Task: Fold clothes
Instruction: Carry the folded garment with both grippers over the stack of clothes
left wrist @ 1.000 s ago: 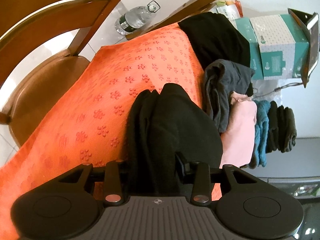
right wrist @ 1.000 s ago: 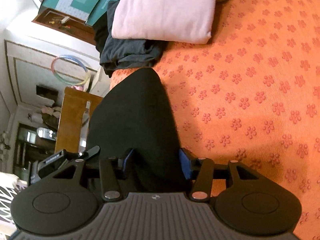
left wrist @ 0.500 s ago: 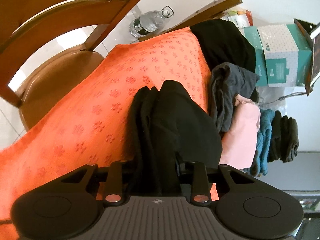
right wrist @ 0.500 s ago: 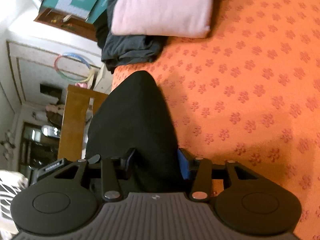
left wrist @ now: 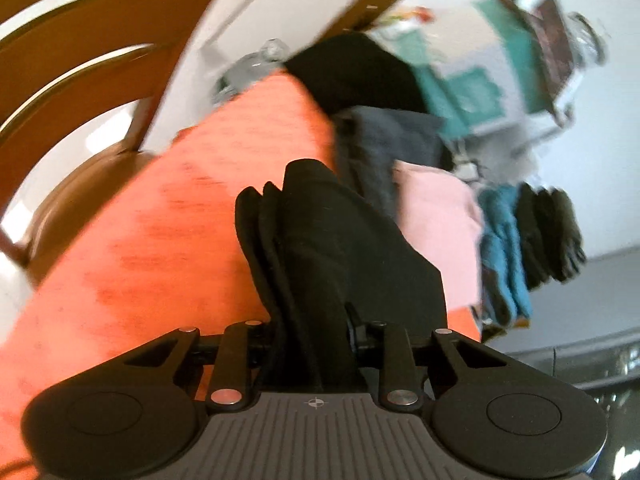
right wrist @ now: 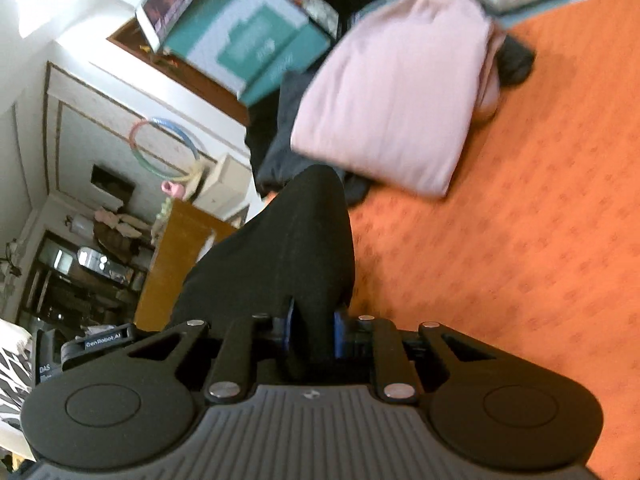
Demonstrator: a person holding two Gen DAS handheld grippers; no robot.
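A folded black garment (left wrist: 320,248) is clamped in my left gripper (left wrist: 312,332), its layered edge standing up over the orange flower-patterned cloth (left wrist: 168,216). My right gripper (right wrist: 312,332) is shut on the same black garment (right wrist: 288,248) from the other end. Both hold it lifted above the cloth, close to a row of folded clothes: a pink piece (right wrist: 400,92), (left wrist: 436,220), a dark grey piece (left wrist: 384,148) and a blue piece (left wrist: 500,248). Both views are motion-blurred.
A wooden chair (left wrist: 80,92) stands left of the table. Teal-and-white boxes (left wrist: 472,92), (right wrist: 248,40) sit behind the folded stack. Another black garment (left wrist: 356,72) lies at the far end. A plastic bottle (left wrist: 248,68) is beyond the table edge.
Both grippers have swung with the black garment toward the folded stack; the pink piece and the boxes now look nearer and the views are blurred by motion.
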